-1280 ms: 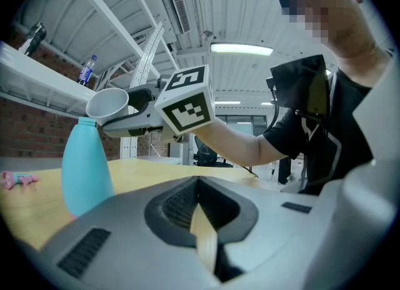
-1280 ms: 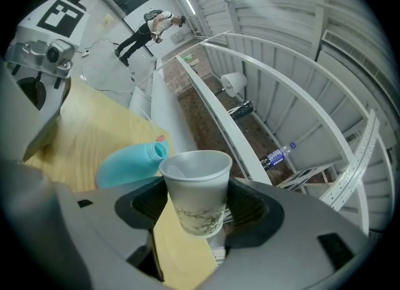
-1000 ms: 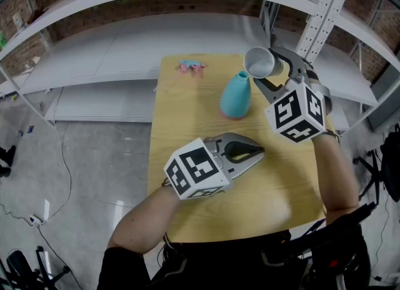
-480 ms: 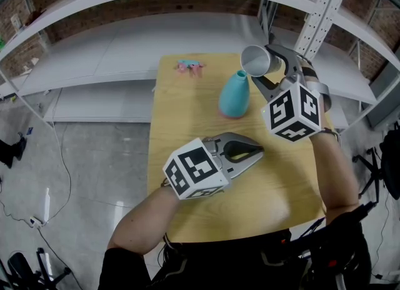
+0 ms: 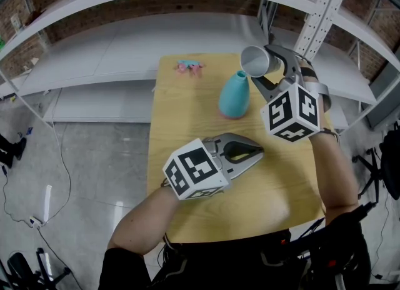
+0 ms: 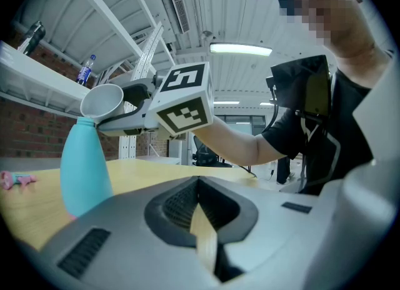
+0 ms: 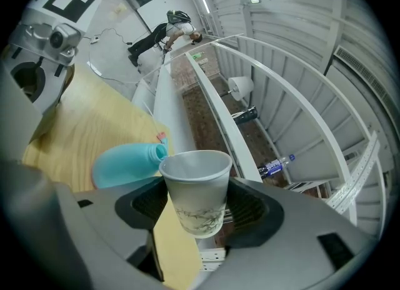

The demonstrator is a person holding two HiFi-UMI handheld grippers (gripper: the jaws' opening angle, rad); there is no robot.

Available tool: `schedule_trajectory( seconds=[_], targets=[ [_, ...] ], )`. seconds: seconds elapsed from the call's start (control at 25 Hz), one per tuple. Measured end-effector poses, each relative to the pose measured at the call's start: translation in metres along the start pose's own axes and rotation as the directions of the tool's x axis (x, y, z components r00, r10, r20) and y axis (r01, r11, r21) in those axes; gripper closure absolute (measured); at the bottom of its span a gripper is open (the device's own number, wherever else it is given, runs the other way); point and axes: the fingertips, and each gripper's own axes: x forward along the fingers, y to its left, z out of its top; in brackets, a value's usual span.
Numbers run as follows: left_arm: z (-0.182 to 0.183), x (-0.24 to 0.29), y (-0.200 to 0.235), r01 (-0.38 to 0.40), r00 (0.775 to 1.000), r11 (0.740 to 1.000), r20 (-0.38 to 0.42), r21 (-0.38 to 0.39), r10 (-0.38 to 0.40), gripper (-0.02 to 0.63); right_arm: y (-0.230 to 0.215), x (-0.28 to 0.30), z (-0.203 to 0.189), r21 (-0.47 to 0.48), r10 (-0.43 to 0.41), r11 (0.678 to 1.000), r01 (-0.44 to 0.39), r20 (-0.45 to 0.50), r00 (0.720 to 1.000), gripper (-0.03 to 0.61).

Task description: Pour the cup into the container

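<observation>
Cup (image 5: 255, 61) nudged slightly leftward over the last second, closer to the container (image 5: 235, 95) mouth.
Right hand-held gripper (image 5: 270, 70) is clamped on the cup's sides, holding it tipped with its rim just above and right of the container's neck; whether rim and neck touch cannot be told; the teal container stands upright on the tabletop (image 5: 187, 120), nearer the far edge than the near one; left of the container, by that far edge, lies a small pink item (image 5: 190, 66), well apart; nearer than the container runs a bare stretch of wood up to the left hand-held gripper (image 5: 253, 152), whose jaws are drawn together on nothing; right of the container the tabletop edge passes beneath the right hand-held gripper.
</observation>
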Motion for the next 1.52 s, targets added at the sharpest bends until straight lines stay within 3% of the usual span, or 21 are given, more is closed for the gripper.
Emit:
schedule_trajectory(
  seconds=[0.96, 1.24, 1.52],
  targets=[
    [0.0, 0.0, -0.001, 0.007, 1.0, 1.0, 0.0, 0.003, -0.007, 0.612, -0.001, 0.001, -0.001, -0.03, -0.023, 0.999, 0.022, -0.006, 1.0, 0.276],
    [0.0, 0.0, -0.001, 0.009, 1.0, 1.0, -0.001, 0.003, -0.009, 0.612, 0.001, 0.001, -0.003, 0.037, -0.01, 0.999, 0.01, 0.013, 1.0, 0.276],
    [-0.001, -0.001, -0.001, 0.009, 1.0, 1.0, -0.001, 0.004, -0.009, 0.613, 0.005, 0.001, -0.01, 0.243, 0.035, 0.969, -0.051, 0.068, 0.997, 0.276]
  ],
)
